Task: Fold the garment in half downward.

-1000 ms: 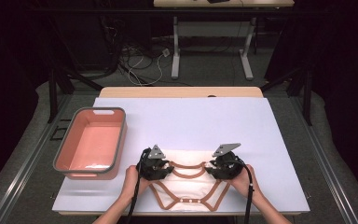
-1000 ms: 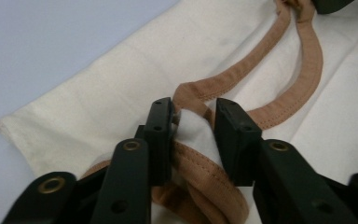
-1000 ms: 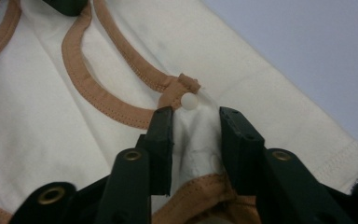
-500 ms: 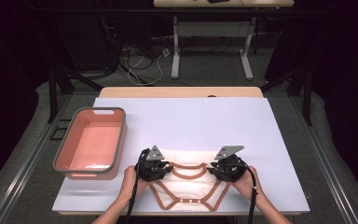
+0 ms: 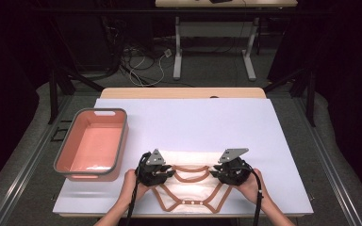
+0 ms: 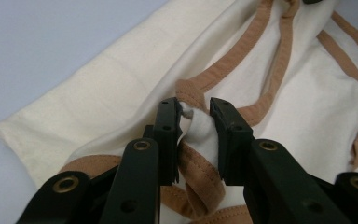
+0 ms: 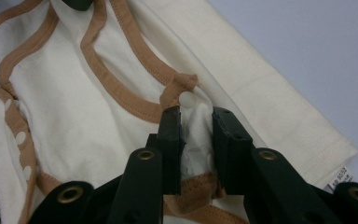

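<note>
Two grippers are busy with one small piece of clothing, a cream baby bodysuit (image 5: 188,188) with brown trim. It lies flat at the near edge of the white tabletop (image 5: 193,122), to the right of the pink tub (image 5: 93,143).

Left of the bodysuit's middle, the left gripper (image 6: 193,114) has just been closing its fingers (image 6: 170,126), and a bunched fold of cream cloth and brown edge sits pinched between them. On the other side of the bodysuit, the right gripper (image 7: 196,119) has done the same; its fingers (image 7: 170,135) squeeze a wad of cloth beside a little white snap (image 7: 186,99). From the high view, each hand holds its gripper over one shoulder of the bodysuit, one near each end of the neck opening.

Both grips look set, so the step in hand seems to be taking hold of the two shoulders before a lift or a fold. A next move would likely need both hands to rise together, at the same speed, so the cloth hangs even and does not slip out. The pinches are small, so a gentle pull looks wiser than a quick tug. The pink tub stands open just beside the bodysuit, ready if the cloth is meant to go there.
</note>
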`<move>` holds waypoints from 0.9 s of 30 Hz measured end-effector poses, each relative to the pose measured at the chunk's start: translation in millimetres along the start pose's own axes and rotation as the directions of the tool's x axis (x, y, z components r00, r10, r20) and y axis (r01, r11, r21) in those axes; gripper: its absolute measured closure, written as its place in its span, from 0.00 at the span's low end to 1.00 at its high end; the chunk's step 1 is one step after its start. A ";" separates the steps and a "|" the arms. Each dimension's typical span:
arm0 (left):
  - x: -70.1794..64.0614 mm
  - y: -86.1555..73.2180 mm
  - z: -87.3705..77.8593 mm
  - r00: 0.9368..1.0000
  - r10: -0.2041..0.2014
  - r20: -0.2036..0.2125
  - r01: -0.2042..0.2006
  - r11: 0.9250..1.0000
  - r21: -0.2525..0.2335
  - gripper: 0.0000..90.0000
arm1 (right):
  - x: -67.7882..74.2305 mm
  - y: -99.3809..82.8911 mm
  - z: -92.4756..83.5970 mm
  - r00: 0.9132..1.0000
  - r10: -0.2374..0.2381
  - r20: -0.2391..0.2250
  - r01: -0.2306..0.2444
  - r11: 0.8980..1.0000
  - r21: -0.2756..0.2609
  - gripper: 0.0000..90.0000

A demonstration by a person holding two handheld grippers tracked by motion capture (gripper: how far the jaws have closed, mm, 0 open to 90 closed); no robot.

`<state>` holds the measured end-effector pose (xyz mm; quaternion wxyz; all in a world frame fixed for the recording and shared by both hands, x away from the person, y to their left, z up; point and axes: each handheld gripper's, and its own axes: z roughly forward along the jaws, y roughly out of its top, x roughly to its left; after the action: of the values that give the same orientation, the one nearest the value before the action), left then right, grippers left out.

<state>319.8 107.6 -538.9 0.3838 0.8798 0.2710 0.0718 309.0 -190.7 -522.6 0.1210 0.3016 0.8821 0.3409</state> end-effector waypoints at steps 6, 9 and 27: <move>-1.3 -1.9 -1.9 1.000 0.013 0.011 -0.013 1.000 0.000 0.81 | 1.7 -0.3 0.6 1.000 -0.006 -0.011 0.006 1.000 0.014 0.83; -2.9 -2.3 -2.6 0.999 0.030 0.021 -0.030 1.000 -0.001 0.81 | 3.1 -0.1 0.3 1.000 -0.017 -0.005 0.017 1.000 0.014 0.83; -9.4 -10.9 -11.4 0.998 0.053 0.023 -0.053 0.999 0.000 0.85 | 10.3 -4.1 -7.3 1.000 -0.028 -0.015 0.028 1.000 0.006 0.83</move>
<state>303.5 115.9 -538.0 0.3846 0.8876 0.2431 0.0717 295.9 -190.6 -520.0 0.1184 0.2872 0.8882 0.3386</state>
